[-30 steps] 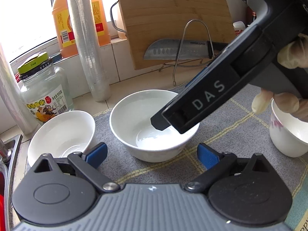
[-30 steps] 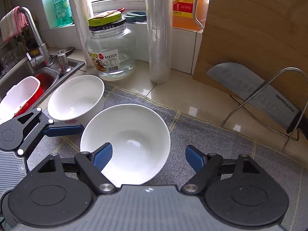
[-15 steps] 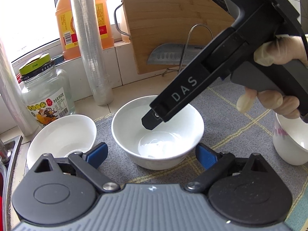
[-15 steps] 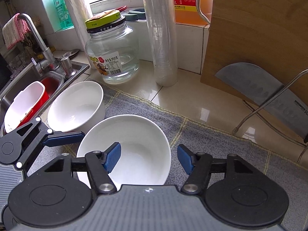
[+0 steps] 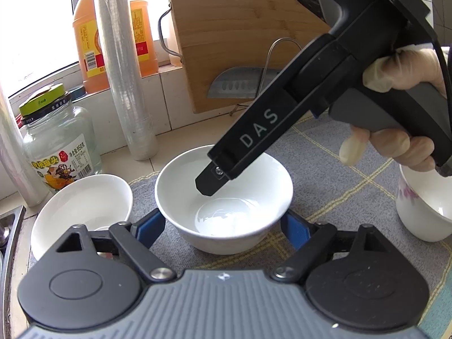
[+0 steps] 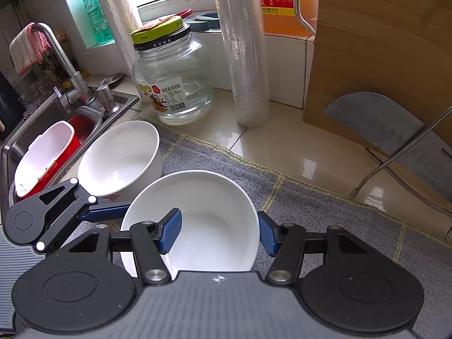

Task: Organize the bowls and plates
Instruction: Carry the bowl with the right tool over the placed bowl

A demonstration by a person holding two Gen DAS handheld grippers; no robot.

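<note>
Cup (image 5: 423,206) cut off by frame edge

Glass jar (image 6: 172,84), film roll (image 6: 243,56), cutting board (image 6: 381,56) (cleaver (image 6: 395,130) against it)

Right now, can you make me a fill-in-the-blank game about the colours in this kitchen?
1. The middle bowl is ___.
2. The tub in the sink is ___ on the outside.
3. The cloth hanging over the tap is ___.

Missing words: white, red, pink.
</note>
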